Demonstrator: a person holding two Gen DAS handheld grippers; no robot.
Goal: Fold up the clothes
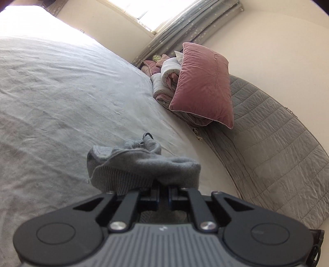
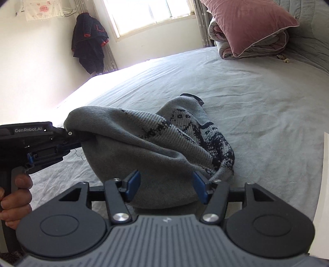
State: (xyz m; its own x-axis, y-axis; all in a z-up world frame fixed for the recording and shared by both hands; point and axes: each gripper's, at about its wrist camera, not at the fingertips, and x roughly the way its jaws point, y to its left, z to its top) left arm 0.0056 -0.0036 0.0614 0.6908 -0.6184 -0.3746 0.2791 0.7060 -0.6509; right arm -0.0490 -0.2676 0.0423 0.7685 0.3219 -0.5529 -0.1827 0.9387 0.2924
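Observation:
A grey knit sweater with a dark patterned band hangs bunched just above the pale bed sheet. My left gripper, held by a person's hand, is shut on the sweater's left edge. In the left wrist view its jaws are together, with the grey knit pinched between them and hiding the tips. My right gripper stands open. Its blue pads are set wide apart, with the lower fold of the sweater lying between them and draped past the right finger.
A pink pillow leans on a rolled quilt at the head of the bed, against a grey quilted headboard. A dark jacket hangs by the window. A white sheet edge shows at the right.

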